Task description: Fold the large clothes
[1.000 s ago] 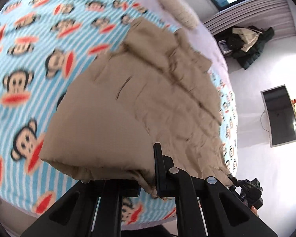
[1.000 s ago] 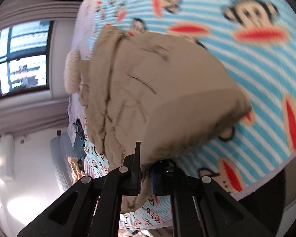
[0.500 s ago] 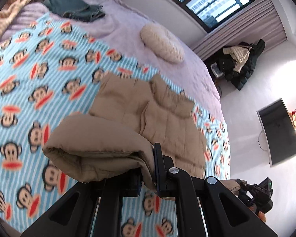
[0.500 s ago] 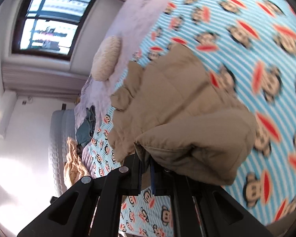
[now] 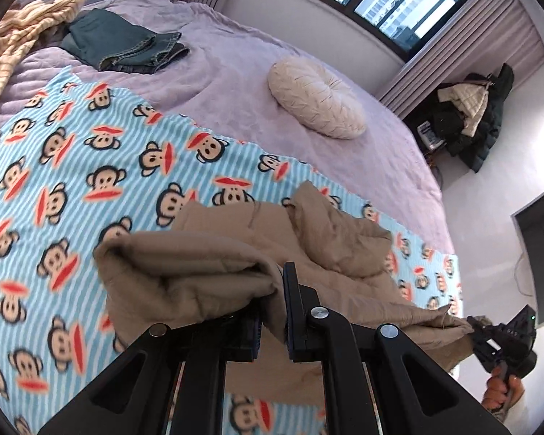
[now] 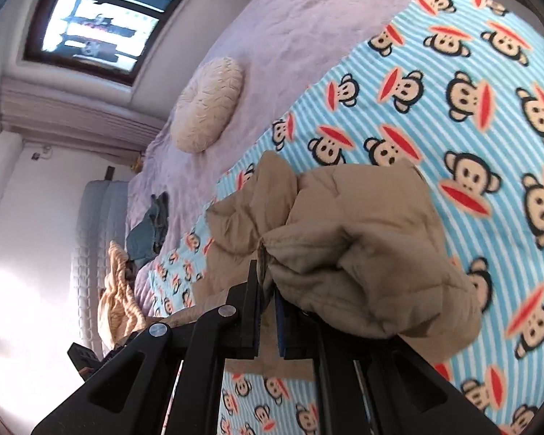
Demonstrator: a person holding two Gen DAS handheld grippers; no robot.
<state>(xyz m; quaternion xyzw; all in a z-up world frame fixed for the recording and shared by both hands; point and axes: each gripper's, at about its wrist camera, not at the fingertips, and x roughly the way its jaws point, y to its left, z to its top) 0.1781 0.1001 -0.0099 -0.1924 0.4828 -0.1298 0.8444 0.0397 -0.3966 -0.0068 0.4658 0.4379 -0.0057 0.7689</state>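
Observation:
A tan quilted jacket (image 5: 330, 239) lies bunched on the blue striped monkey blanket (image 5: 72, 188), its near edge lifted. My left gripper (image 5: 272, 290) is shut on a thick fold of that edge. The right gripper (image 6: 268, 282) is shut on another part of the edge, with padded fabric (image 6: 362, 253) draped over its right side. In the left wrist view the right gripper (image 5: 504, 337) shows at the lower right, held by a hand (image 5: 500, 391) and pinching a stretched corner of the jacket. The jacket's far part rests crumpled on the blanket.
The blanket covers a bed with a lilac cover (image 5: 235, 54). A round cream cushion (image 5: 315, 98), folded jeans (image 5: 123, 43) and a tan striped throw (image 5: 21, 25) lie farther back. Dark coats (image 5: 471, 116) are piled by the window; a screen (image 5: 540, 253) hangs on the wall.
Both grippers rose and drew back from the bed with the jacket's edge. The jacket went from filling the views to a smaller bunched heap, and more of the bed came into view.

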